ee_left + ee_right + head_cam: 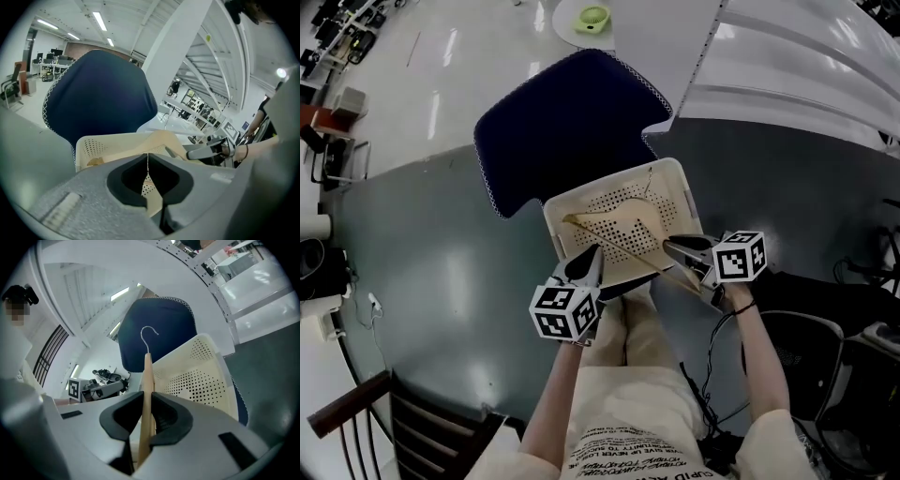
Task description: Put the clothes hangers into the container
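A cream perforated basket (684, 192) rests on a dark blue chair seat (562, 122). A wooden clothes hanger (614, 232) with a metal hook (649, 180) lies tilted inside it. My right gripper (670, 248) is at the basket's near right corner, shut on one end of the hanger. In the right gripper view the hanger (147, 376) rises edge-on from between the jaws of the right gripper (149, 401), its hook (149, 333) on top. My left gripper (592, 253) hovers over the basket's near left rim. Its jaws (147, 161) meet, with nothing seen between them.
The blue chair back (101, 93) stands behind the basket (108, 145). A white frame structure (797, 56) fills the upper right. A black chair (811, 366) is at the lower right and a wooden chair (403, 412) at the lower left. A green round object (592, 19) lies on the far floor.
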{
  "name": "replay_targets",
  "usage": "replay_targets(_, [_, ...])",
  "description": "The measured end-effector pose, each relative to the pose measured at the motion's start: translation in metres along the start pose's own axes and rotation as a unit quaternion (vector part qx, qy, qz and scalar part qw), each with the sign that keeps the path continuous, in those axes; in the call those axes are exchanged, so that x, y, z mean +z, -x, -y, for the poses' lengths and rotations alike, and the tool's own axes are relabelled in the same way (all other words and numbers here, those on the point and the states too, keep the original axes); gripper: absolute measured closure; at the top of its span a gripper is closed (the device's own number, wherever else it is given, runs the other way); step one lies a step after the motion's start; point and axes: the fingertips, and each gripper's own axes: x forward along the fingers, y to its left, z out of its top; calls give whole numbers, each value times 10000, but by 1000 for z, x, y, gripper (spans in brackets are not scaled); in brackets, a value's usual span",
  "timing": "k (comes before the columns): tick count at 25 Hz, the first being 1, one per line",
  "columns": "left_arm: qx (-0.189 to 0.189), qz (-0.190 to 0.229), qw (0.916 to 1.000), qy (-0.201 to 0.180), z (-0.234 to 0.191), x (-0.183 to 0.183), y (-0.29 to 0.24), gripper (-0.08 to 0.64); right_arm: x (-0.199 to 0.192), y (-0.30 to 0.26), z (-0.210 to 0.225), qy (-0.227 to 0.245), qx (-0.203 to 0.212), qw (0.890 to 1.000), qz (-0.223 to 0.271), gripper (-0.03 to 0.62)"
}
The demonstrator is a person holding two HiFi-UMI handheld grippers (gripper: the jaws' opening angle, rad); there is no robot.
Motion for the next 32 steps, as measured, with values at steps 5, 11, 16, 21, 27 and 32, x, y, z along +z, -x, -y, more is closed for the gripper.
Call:
replay_targets(5, [-45,-94,9999,-1,-8,-5,-15,537,1,-15,17,-30,4,9997,-232,537])
replay_targets(11, [-218,-212,9995,1,-11,-12,-35,537,1,-27,36,-156,-17,9994,-301,537])
replay_targets(16, [-292,-300,9991,19,-12,-17,-52,537,6,-27,51,-236,-90,9993,-278,537])
replay_targets(21, [-345,-392,9986,65,-16,-21,-62,537,14,-31,62,-199,-245,9990,-323,538])
replay_targets(27, [-400,-460,9981,93,-20,-28,-59,537,15,-38,71,-140,-683,9970,-335,533])
replay_targets(32, [-429,-504,9977,119,-17,-32,-60,537,18,-38,70,-74,-792,9962,-342,531])
